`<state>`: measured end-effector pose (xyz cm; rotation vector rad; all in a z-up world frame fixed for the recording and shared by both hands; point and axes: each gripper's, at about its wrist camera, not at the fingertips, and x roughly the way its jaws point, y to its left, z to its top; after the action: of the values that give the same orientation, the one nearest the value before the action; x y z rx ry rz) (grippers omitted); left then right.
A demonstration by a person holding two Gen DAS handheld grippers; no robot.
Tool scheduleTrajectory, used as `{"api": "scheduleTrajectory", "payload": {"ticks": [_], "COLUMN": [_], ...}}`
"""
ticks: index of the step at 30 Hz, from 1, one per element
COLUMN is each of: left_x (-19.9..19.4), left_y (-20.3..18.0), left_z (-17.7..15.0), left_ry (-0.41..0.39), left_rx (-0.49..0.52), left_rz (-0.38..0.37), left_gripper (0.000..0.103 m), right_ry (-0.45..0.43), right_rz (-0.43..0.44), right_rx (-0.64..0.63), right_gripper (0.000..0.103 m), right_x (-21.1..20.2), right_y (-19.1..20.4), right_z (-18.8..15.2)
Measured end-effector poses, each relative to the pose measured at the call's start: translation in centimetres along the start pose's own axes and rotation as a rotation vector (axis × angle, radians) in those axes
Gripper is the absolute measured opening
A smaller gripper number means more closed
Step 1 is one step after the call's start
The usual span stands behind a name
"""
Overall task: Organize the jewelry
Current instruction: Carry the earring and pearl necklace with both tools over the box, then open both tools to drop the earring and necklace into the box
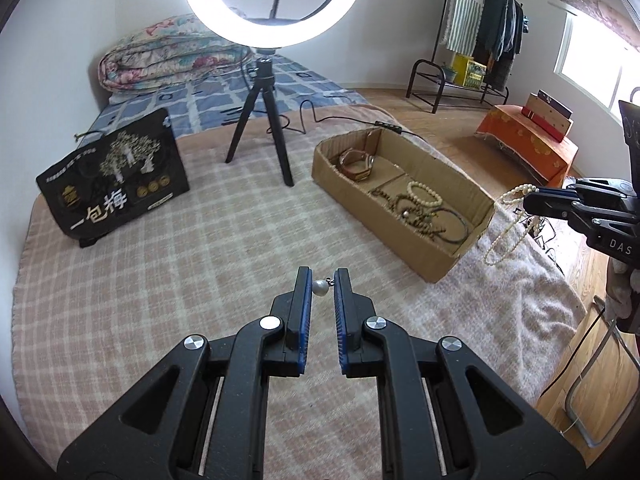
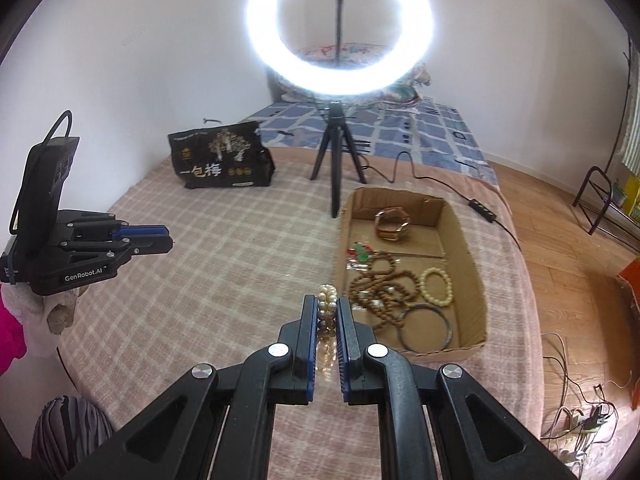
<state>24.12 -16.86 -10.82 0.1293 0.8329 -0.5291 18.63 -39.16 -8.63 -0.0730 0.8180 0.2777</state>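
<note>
The right claw (image 2: 328,312) is squeezed on a pearl necklace (image 2: 327,300), at about 9 o'clock from the cardboard box (image 2: 472,280) on the bed. The necklace is light, floppy and slippery. The left claw (image 1: 322,286) pinches a pearl earring (image 1: 320,285), tiny and easy to drop.

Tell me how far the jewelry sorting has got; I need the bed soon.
Done: a watch, bead strings and bangles already lie in the cardboard box. In hand: the right gripper grips a pearl strand; the left gripper pinches a pearl pendant. Left: dropping both in the box; the blanket shows no other jewelry.
</note>
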Motion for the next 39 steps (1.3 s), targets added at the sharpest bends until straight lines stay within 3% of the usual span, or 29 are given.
{"api": "scheduleTrajectory", "payload": {"ticks": [17, 39], "left_x": [6.3, 16.6], "left_y": [-5.2, -8.4], "left_z": [6.8, 11.9], "left_ry": [-0.023, 0.014], "left_rx": [0.057, 0.035], "left_rz": [-0.069, -0.096], "left_gripper": [0.009, 0.009], "right_ry": [-0.038, 0.031], "right_rz": [-0.076, -0.048], "right_rx": [0.069, 0.109], "right_gripper": [0.007, 0.007], "right_x": [1.0, 7.3], "right_y": [-7.6, -10.2], "right_z": [1.9, -0.4]}}
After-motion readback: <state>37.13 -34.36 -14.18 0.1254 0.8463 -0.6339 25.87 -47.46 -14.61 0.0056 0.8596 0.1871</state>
